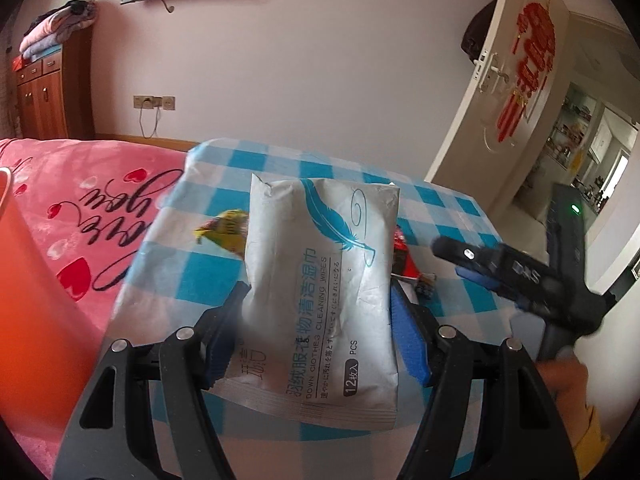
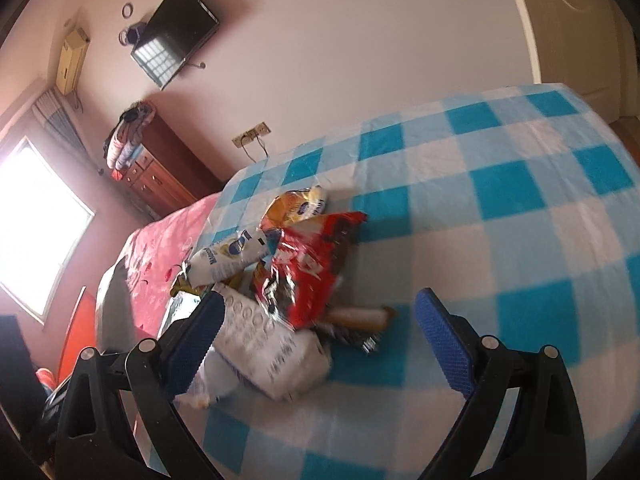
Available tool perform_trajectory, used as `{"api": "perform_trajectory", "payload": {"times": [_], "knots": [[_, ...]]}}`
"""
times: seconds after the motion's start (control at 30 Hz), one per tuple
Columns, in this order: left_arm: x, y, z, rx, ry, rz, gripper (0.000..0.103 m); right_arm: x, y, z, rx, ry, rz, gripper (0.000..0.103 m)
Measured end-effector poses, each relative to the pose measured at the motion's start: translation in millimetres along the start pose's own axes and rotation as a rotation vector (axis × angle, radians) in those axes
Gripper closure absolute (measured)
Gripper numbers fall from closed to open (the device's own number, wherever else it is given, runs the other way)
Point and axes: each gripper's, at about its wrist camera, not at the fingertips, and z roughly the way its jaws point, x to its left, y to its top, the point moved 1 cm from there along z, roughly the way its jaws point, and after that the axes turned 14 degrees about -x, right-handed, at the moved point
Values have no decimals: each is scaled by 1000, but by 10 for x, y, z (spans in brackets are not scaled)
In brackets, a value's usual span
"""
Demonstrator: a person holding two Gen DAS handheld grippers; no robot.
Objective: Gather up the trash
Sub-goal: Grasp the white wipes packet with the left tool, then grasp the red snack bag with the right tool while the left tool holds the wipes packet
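My left gripper [image 1: 316, 300] is shut on a pale grey wet-wipes pack [image 1: 320, 280] with a blue feather print, held upright above the blue-checked cloth [image 1: 452, 264]. Behind the pack lie a yellow wrapper [image 1: 224, 230] and a red wrapper [image 1: 402, 256]. The right gripper [image 1: 480, 268] shows at the right of the left wrist view, held by a hand [image 1: 568, 376]. In the right wrist view my right gripper [image 2: 320, 320] stands open over a heap of trash: a red snack bag [image 2: 308, 272], a white and blue packet [image 2: 228, 256], a yellow bag [image 2: 296, 204] and a white printed packet [image 2: 264, 344].
An orange bin [image 1: 36, 280] fills the left edge of the left wrist view, beside a pink bedspread [image 1: 100, 196]. A wooden cabinet [image 1: 48, 92] with folded clothes stands by the wall. An open door [image 1: 516, 80] is at the right. The checked cloth [image 2: 500, 208] stretches right of the heap.
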Motion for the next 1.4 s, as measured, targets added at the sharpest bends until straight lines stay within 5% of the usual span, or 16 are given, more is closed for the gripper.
{"api": "perform_trajectory", "payload": {"times": [0.2,0.6,0.97,1.4], "knots": [[190,-46,-48,-3,15,-19,34,113,62,371,46,-19,-6,8],[303,-123,-35,3,12,-24,34,169,7,691,78,-125,-63,43],[332,-204,-40,16,0,-39,34,90,9,487,19,-81,-20,56],[269,-66,-353,-50,-18,-33,34,299,72,-109,-71,-61,-41,57]]}}
